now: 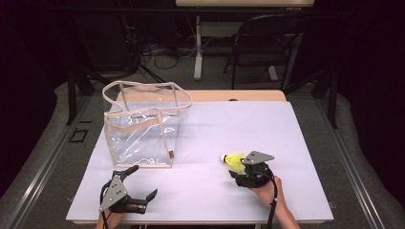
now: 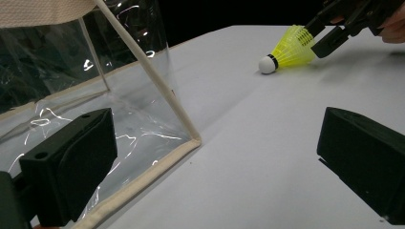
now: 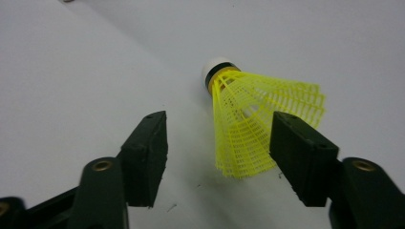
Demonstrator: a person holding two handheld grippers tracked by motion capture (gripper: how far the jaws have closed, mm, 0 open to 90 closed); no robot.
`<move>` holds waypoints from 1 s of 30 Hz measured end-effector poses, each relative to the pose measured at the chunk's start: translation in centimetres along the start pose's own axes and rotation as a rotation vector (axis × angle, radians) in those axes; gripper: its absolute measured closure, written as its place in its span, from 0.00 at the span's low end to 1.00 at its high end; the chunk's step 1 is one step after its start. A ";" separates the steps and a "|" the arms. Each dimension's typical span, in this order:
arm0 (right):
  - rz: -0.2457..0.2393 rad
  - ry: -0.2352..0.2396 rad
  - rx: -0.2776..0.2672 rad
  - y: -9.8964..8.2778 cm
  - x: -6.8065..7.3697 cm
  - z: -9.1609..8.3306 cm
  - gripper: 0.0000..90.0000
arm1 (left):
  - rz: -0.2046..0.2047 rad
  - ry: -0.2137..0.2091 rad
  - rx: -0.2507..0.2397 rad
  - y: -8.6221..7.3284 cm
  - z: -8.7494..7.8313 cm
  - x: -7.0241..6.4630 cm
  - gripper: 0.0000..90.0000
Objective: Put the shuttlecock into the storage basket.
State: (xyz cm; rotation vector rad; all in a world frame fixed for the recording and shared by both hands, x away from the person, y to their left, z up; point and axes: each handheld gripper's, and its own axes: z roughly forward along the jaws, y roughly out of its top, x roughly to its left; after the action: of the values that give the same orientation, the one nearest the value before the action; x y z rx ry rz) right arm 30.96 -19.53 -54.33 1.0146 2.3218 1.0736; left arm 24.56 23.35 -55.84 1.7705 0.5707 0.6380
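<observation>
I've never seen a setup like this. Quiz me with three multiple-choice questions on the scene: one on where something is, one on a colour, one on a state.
1. Where does the clear bag stand?
A. table's left half
B. table's right half
C. on the chair

2. What colour is the shuttlecock skirt?
A. red
B. yellow
C. blue

3. How are the right gripper jaws?
A. clamped shut, empty
B. spread around the skirt
C. inside the bag

Answers: 1 A, the high view shows it left. 2 B, bright yellow mesh. 3 B, the right gripper view shows a gap beside one jaw.
</observation>
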 end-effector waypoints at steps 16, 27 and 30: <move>-0.009 -0.004 0.022 -0.4 -0.1 0.6 0.68 | 0.001 -0.001 0.005 0.0 0.1 0.0 0.00; -0.036 -0.015 0.025 -0.5 0.1 0.8 0.84 | 0.003 -0.002 0.007 0.0 0.0 0.0 0.00; -0.048 -0.018 0.039 -0.5 0.2 0.8 0.87 | 0.000 -0.002 0.005 0.0 0.0 0.1 0.00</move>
State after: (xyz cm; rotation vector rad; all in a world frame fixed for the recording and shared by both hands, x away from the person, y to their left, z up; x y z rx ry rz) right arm 31.09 -19.25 -55.23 0.9736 2.3493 1.0010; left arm 24.61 23.38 -55.84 1.7755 0.5713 0.6350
